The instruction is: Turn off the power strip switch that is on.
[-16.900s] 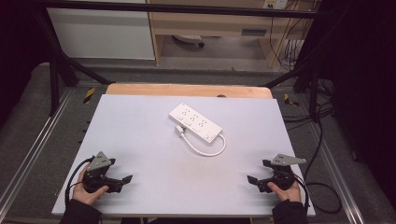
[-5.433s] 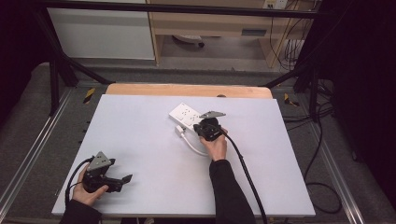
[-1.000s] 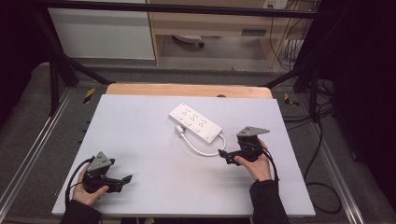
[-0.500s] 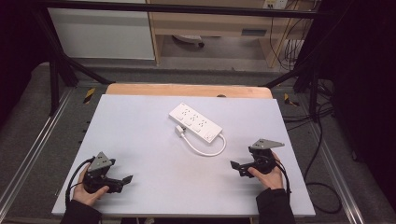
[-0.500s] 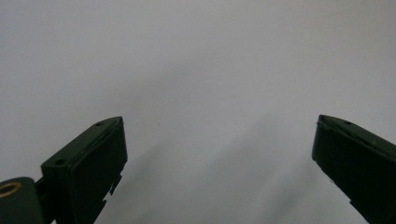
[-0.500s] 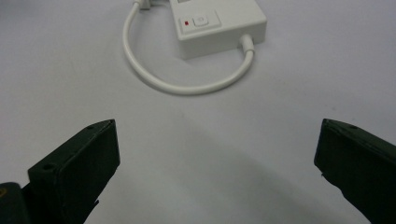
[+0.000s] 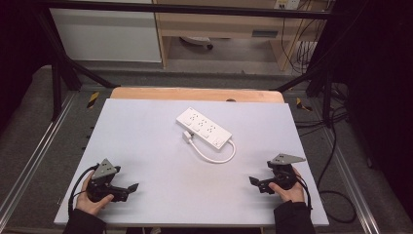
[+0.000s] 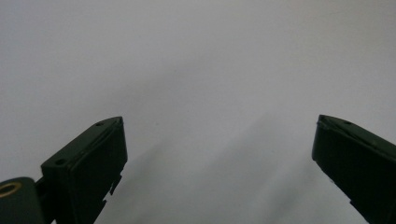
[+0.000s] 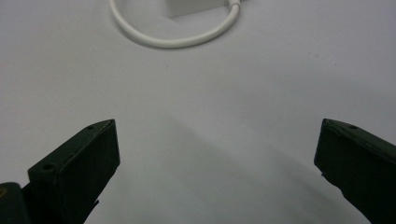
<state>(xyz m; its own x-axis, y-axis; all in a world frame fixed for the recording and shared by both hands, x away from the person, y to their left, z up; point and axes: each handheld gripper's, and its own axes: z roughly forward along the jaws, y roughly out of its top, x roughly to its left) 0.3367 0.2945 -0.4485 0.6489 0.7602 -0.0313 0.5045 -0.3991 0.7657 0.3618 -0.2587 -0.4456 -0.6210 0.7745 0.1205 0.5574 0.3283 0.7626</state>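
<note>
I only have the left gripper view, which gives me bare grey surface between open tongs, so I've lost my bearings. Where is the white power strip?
Observer: The white plastic power strip lies on the far middle of the grey table, with nothing touching it.
Operator: And its cord?
Observer: The white cord loops from the strip's right end round to the plug, which lies by its near side.
Operator: Where are the right tongs?
Observer: The right tongs are open near the table's near right corner, holding nothing.
</note>
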